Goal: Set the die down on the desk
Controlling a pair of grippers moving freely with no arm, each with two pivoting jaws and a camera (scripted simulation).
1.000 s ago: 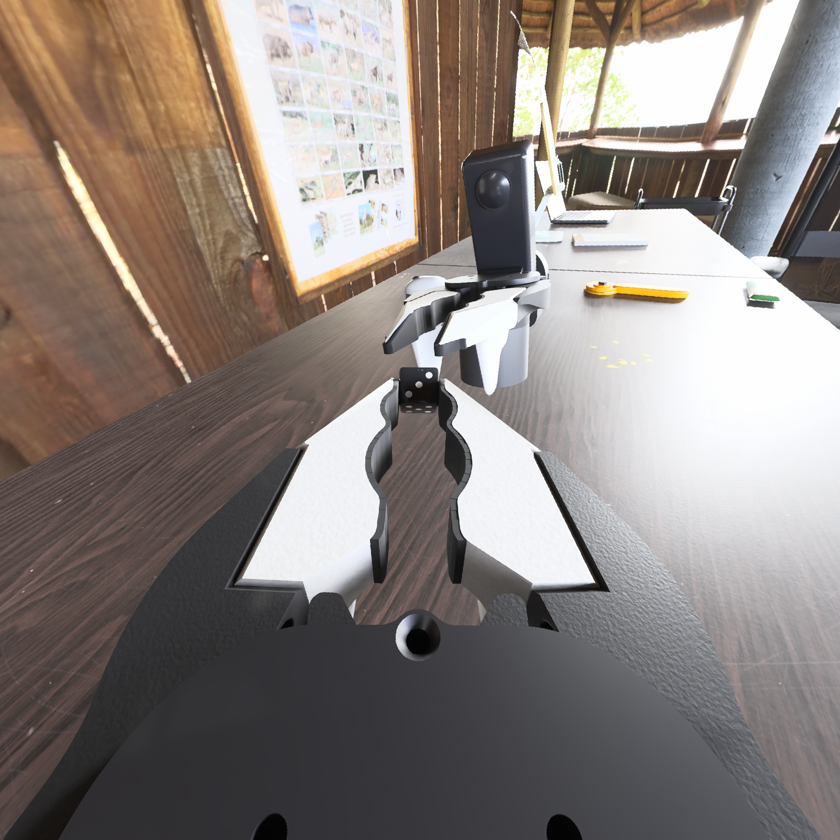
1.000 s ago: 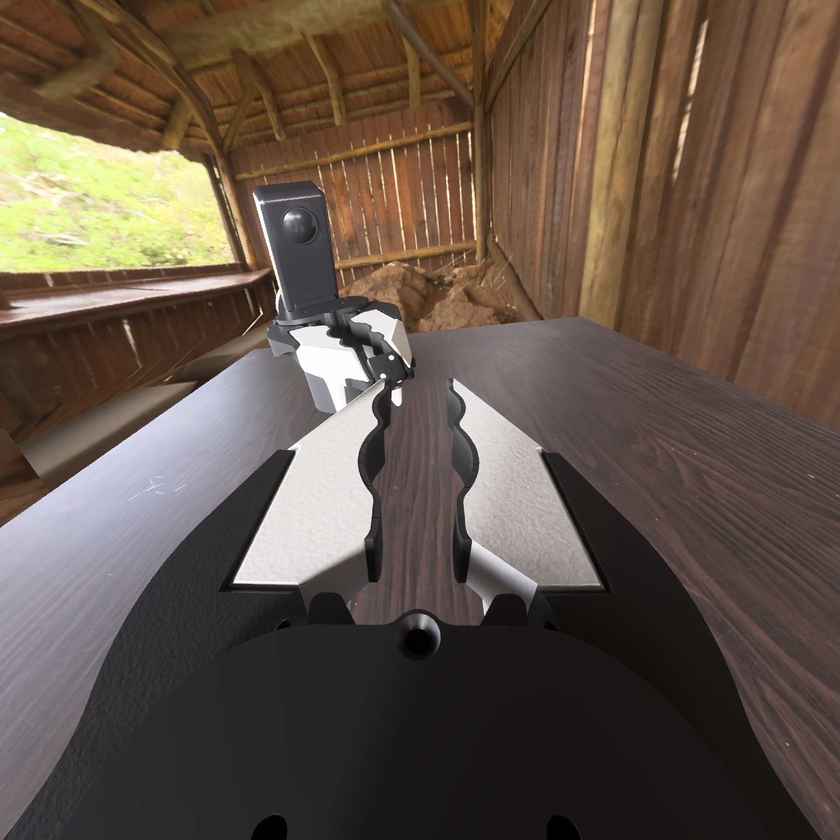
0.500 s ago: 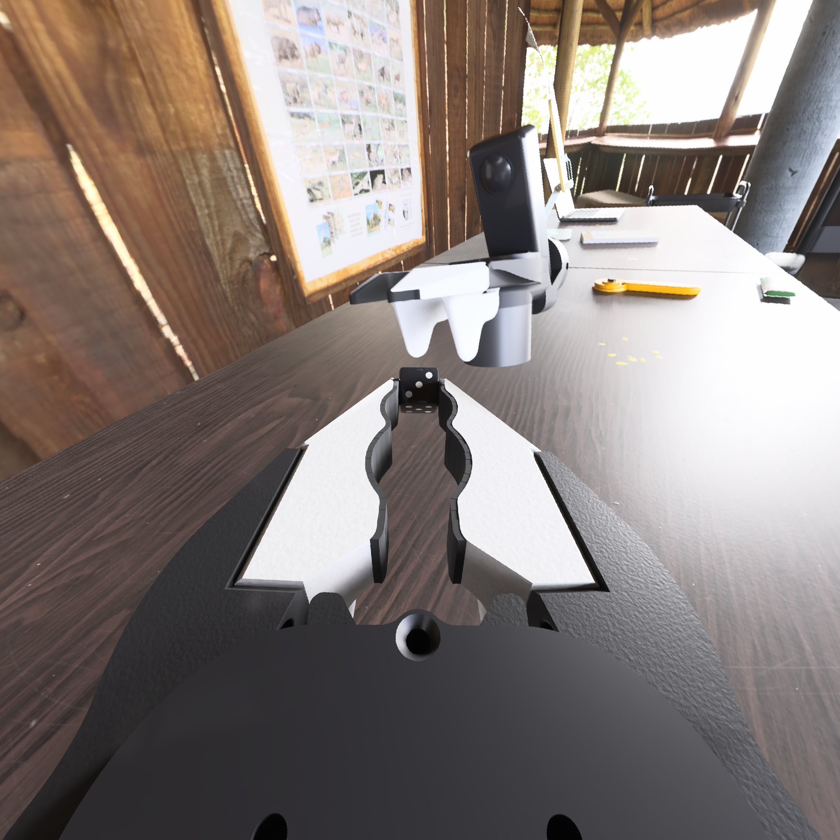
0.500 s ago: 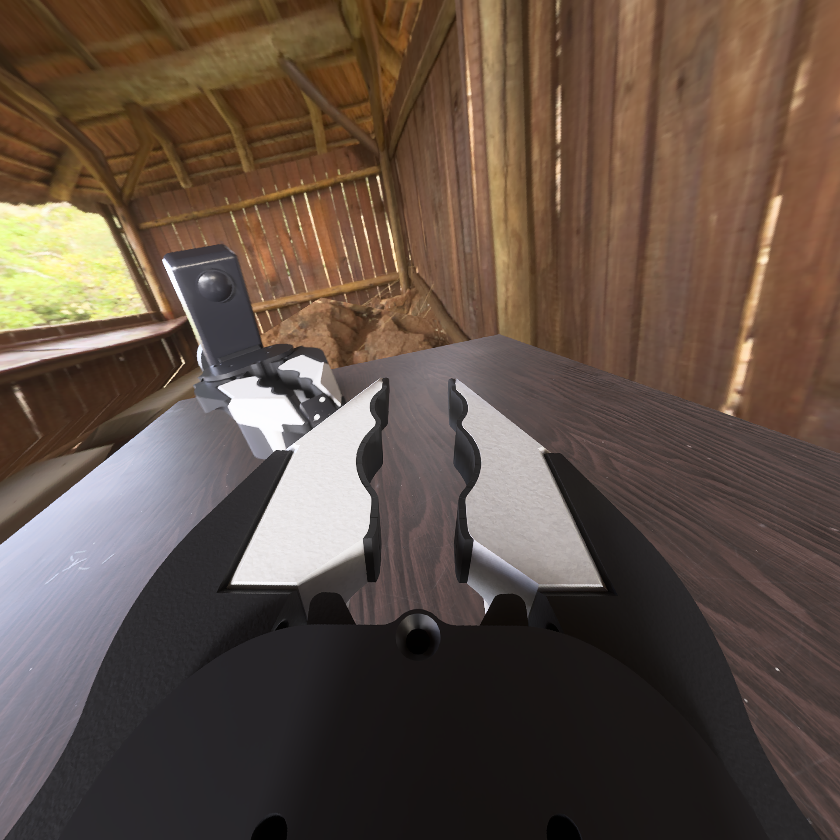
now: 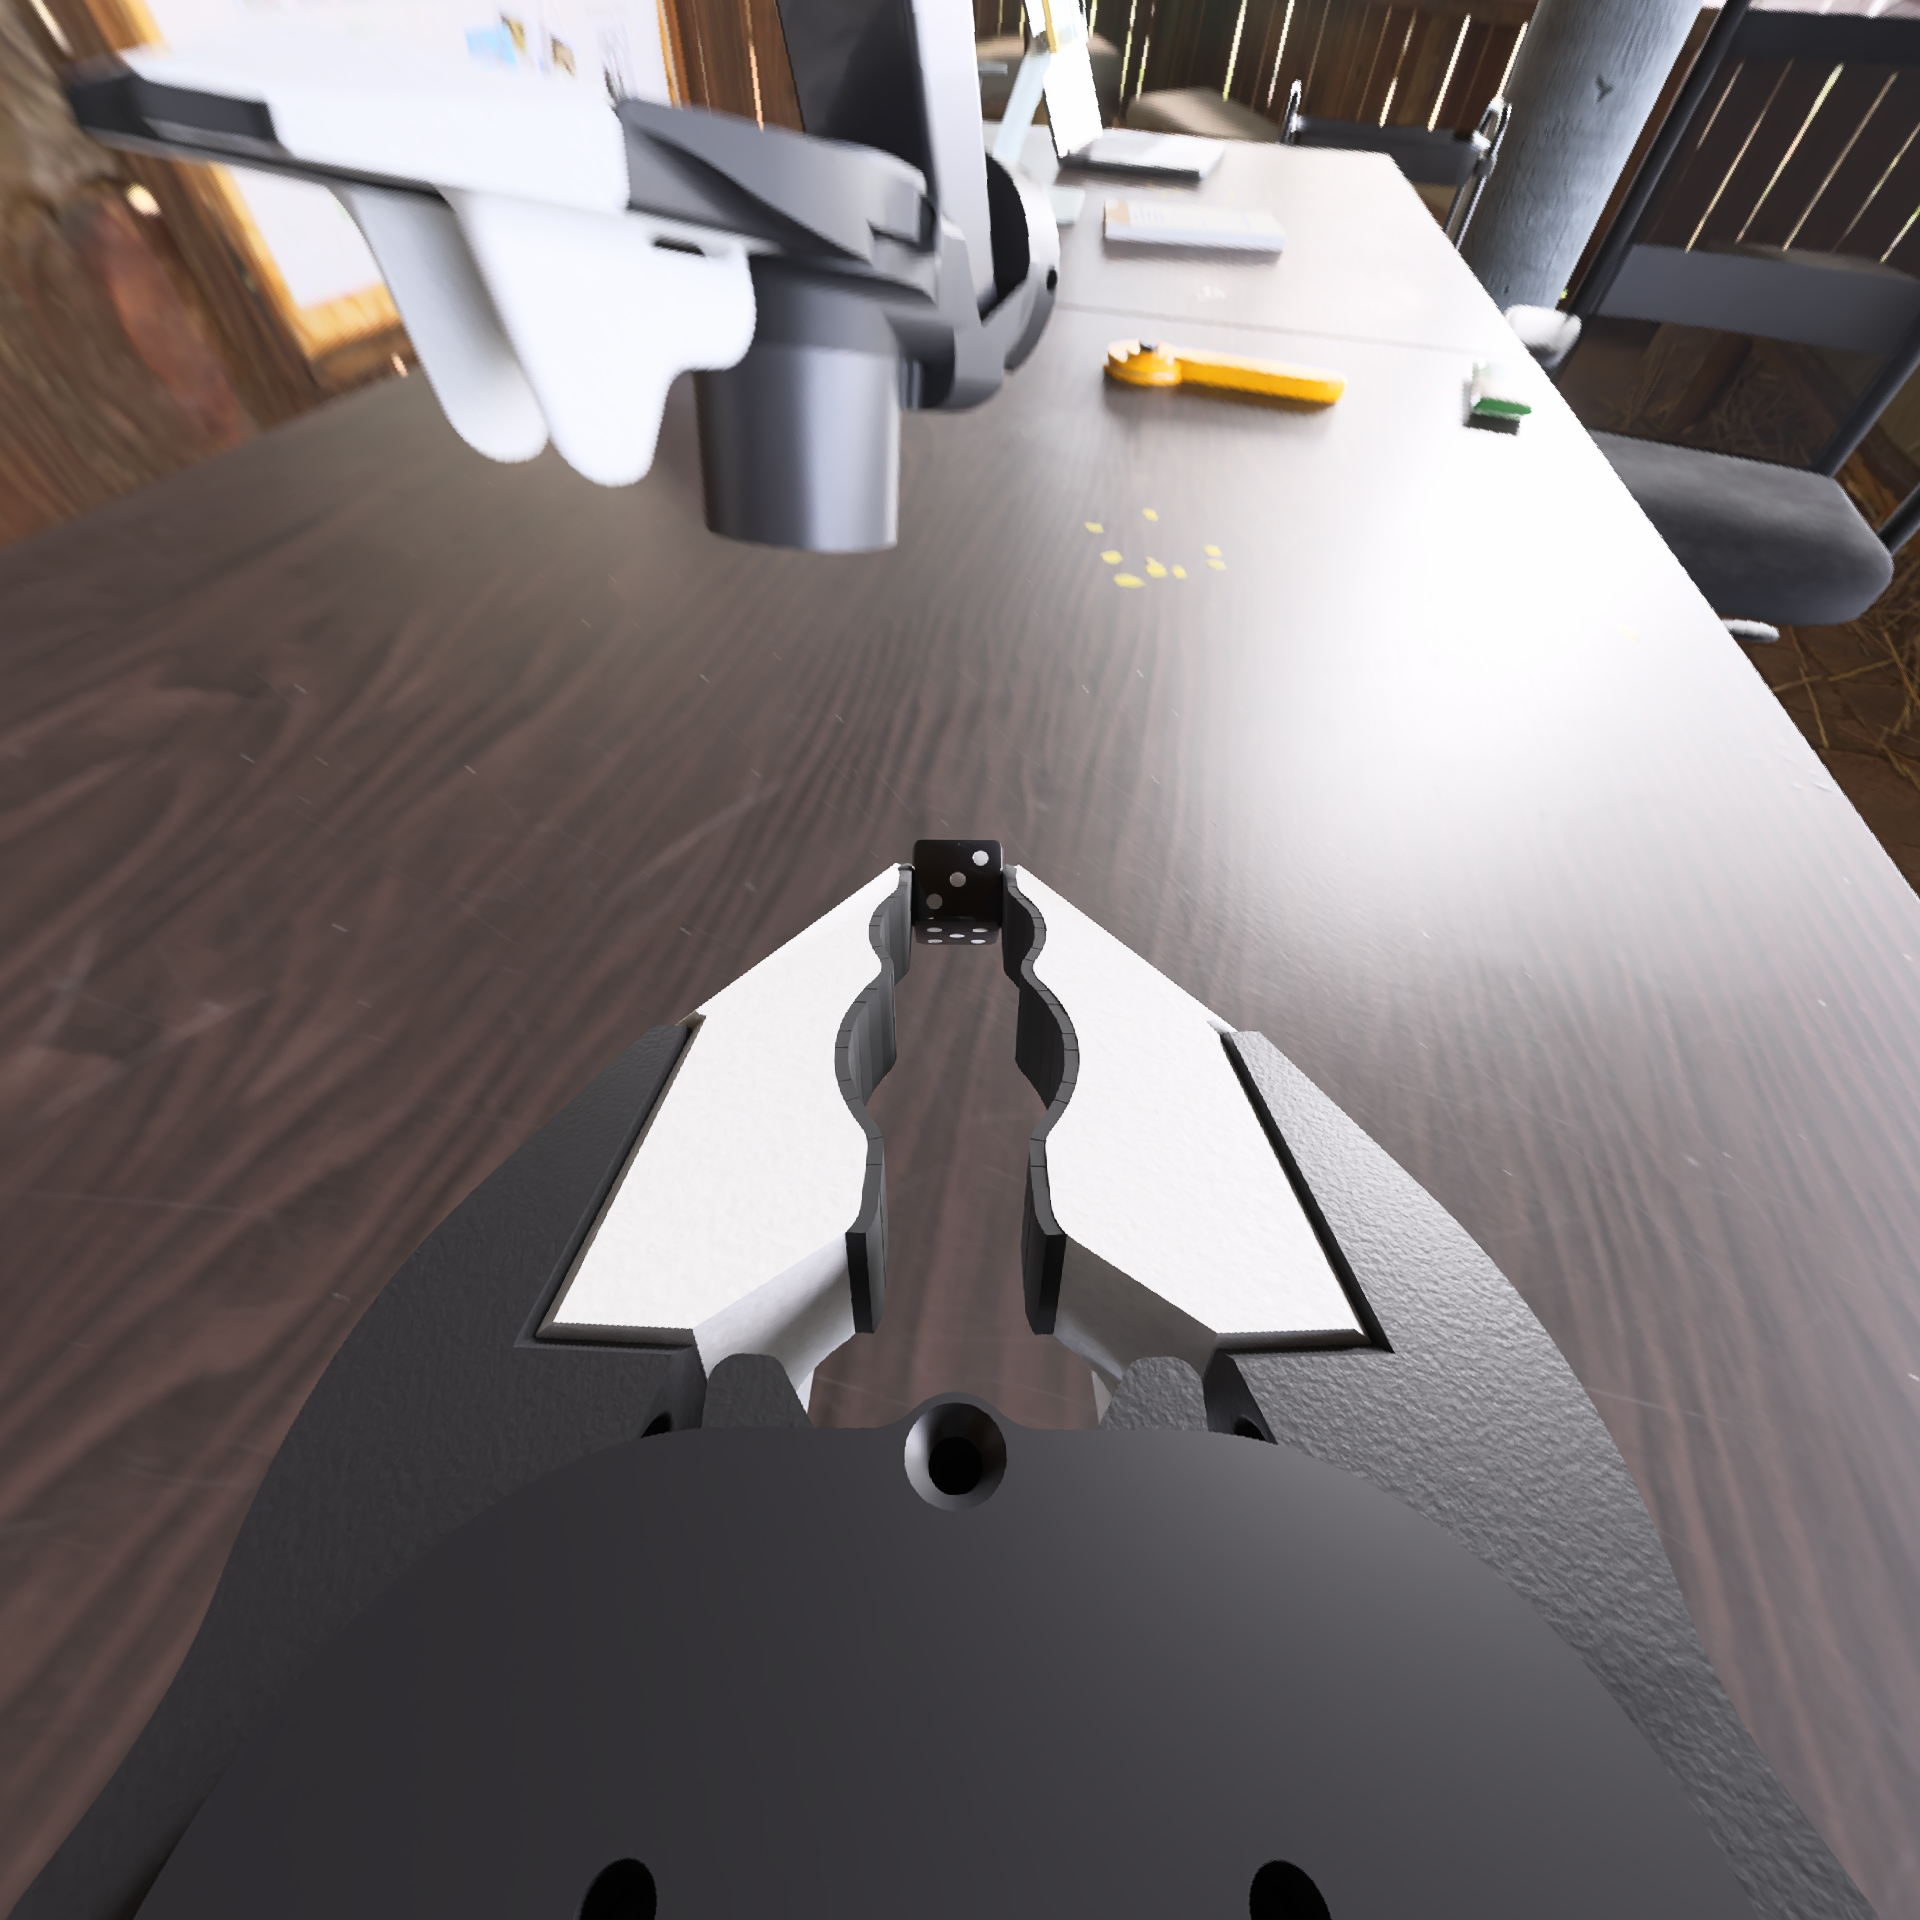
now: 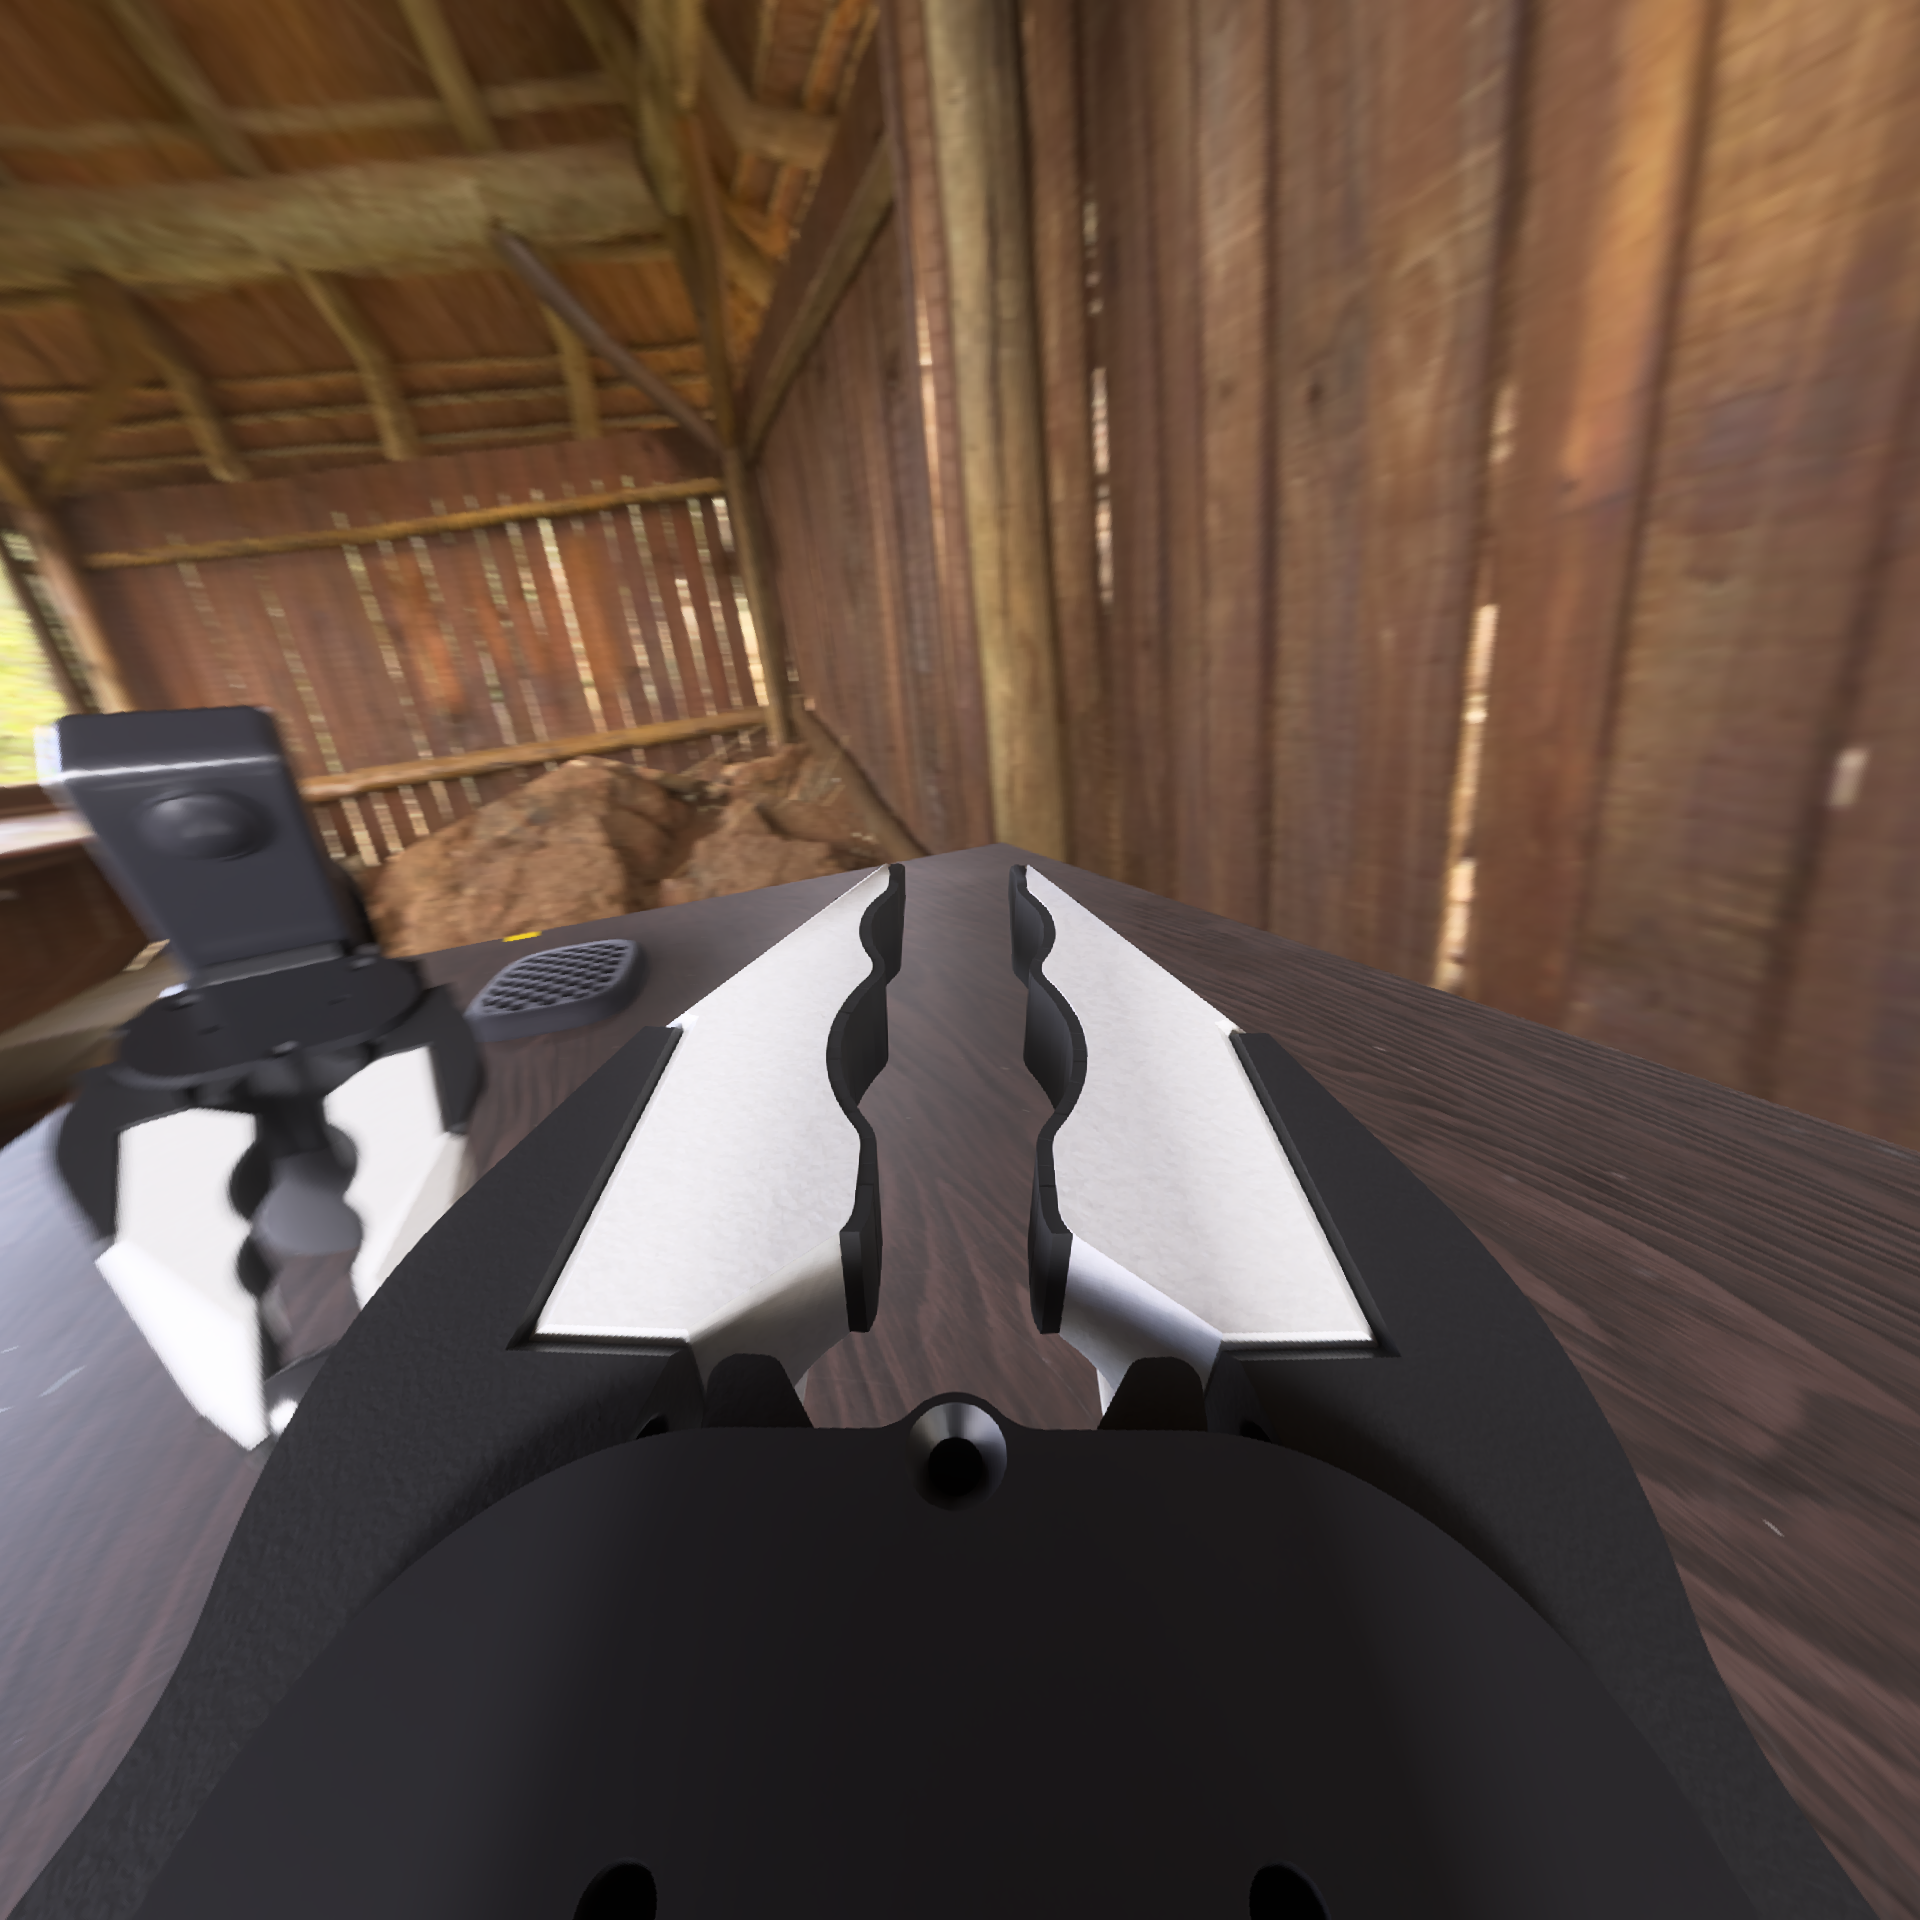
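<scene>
A black die with white pips (image 5: 957,894) is pinched between the tips of my left gripper (image 5: 957,883), above the dark wooden desk (image 5: 1403,883). The gripper tilts down toward the desk. Whether the die touches the wood I cannot tell. My right gripper (image 6: 957,883) is open a small way and empty, above the desk near its far corner. It also shows blurred in the left wrist view (image 5: 114,109), up at the top left and off the desk. The left gripper shows blurred in the right wrist view (image 6: 265,1403), where the die cannot be made out.
A yellow tool (image 5: 1226,376), yellow specks (image 5: 1153,561), a small green and white item (image 5: 1496,400) and a white pad (image 5: 1190,223) lie farther along the desk. A grey chair (image 5: 1745,520) stands at its right edge. A dark mesh pad (image 6: 556,987) lies near the plank wall (image 6: 1455,520).
My left gripper has tipped down toward the desk with the die still in it. My right gripper has swung away and now looks at the wall corner; it appears larger and higher in the left view.
</scene>
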